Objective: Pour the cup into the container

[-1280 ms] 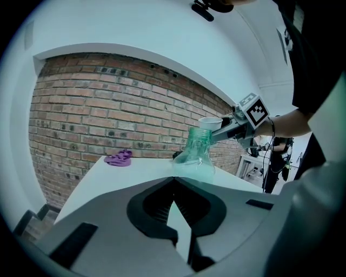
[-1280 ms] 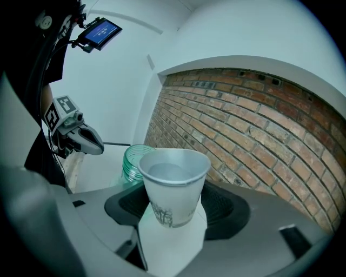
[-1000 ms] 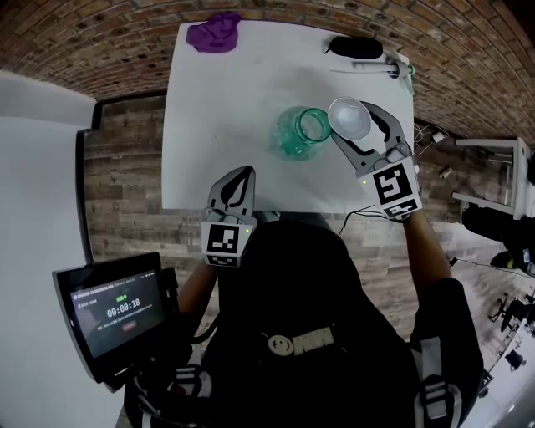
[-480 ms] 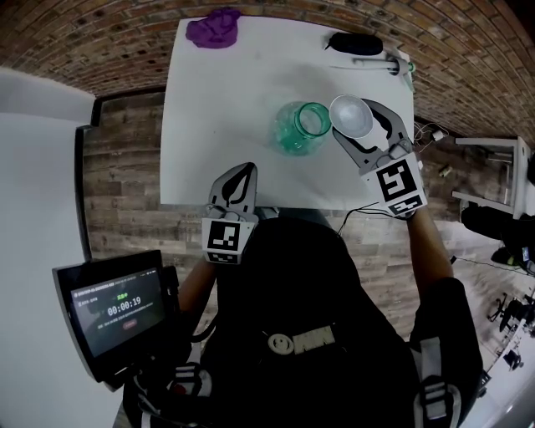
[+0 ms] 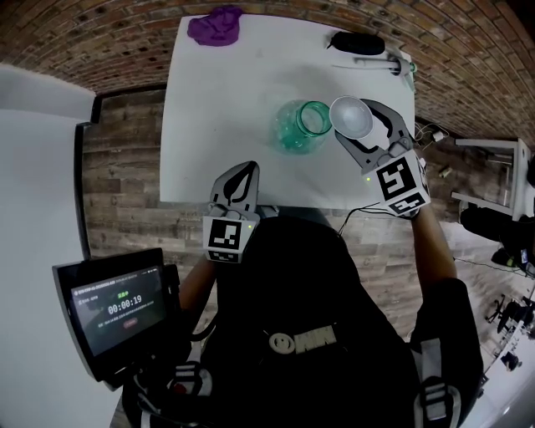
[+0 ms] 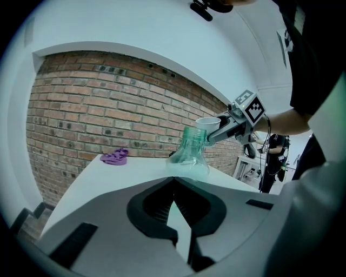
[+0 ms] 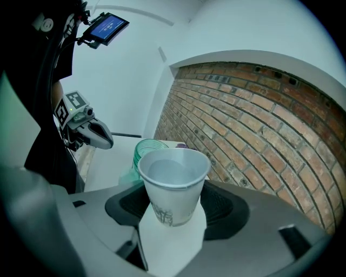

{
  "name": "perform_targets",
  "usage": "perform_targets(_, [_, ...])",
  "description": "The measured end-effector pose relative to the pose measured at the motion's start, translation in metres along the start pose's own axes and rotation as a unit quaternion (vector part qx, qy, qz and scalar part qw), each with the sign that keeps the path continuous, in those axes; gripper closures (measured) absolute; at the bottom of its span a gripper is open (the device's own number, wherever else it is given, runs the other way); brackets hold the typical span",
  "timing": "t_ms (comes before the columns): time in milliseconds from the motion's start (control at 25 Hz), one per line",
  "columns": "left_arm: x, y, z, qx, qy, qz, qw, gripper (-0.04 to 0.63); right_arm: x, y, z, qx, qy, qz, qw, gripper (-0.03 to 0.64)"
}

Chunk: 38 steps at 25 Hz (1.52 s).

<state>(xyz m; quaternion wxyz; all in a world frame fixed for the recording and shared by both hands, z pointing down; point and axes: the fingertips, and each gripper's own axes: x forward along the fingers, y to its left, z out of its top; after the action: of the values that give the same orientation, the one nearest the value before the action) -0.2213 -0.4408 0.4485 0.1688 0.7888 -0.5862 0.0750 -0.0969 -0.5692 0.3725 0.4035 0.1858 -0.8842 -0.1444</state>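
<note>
A white paper cup point(image 5: 351, 118) point(image 7: 173, 184) sits upright between the jaws of my right gripper point(image 5: 361, 125) point(image 7: 173, 213), which is shut on it. The cup hangs just right of the mouth of a green glass jar point(image 5: 301, 127) point(image 7: 145, 151) point(image 6: 190, 152) standing on the white table point(image 5: 226, 109). From the left gripper view the cup point(image 6: 208, 125) is level with the jar's rim, beside it. My left gripper point(image 5: 236, 185) point(image 6: 175, 213) is shut and holds nothing, near the table's front edge.
A purple cloth point(image 5: 216, 25) point(image 6: 115, 157) lies at the table's far left corner. A black object point(image 5: 357, 43) and a slim tool point(image 5: 376, 61) lie at the far right. A timer screen point(image 5: 117, 305) stands at lower left. A brick wall point(image 6: 108, 108) runs behind the table.
The right gripper and cup have shifted very slightly; the jar and the left gripper stay put.
</note>
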Motion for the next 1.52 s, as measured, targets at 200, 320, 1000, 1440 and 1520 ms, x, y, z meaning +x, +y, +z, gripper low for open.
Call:
perform_targets(200, [0.0005,-0.0010,0.0011,-0.002,-0.002,-0.002,1.0000,0.592,-0.0016,0.0003,0.0004,-0.015,0.013,0.003,1.000,0.322])
perform_targets(320, [0.0000,-0.0020,0.0016,-0.003,-0.003,-0.005,1.0000,0.592,-0.0024,0.0008,0.0012,-0.023,0.021,0.004,1.000,0.322])
perform_targets(1000, [0.0020,-0.0035,0.0034,-0.006,-0.012,-0.009,0.9999,0.592,-0.0045,-0.0021,0.0015,-0.073,0.069,0.002,0.995,0.322])
perform_targets(1440, [0.0009,-0.0020,0.0024,-0.008,-0.014,-0.008,0.9998,0.592,-0.0045,-0.0044,0.0010,-0.095,0.095,0.002,0.991,0.322])
perform_targets(1520, [0.0005,-0.0017,0.0023,-0.009,-0.014,-0.008,0.9998,0.592,-0.0046,-0.0049,0.0011,-0.099,0.101,0.001,0.990,0.322])
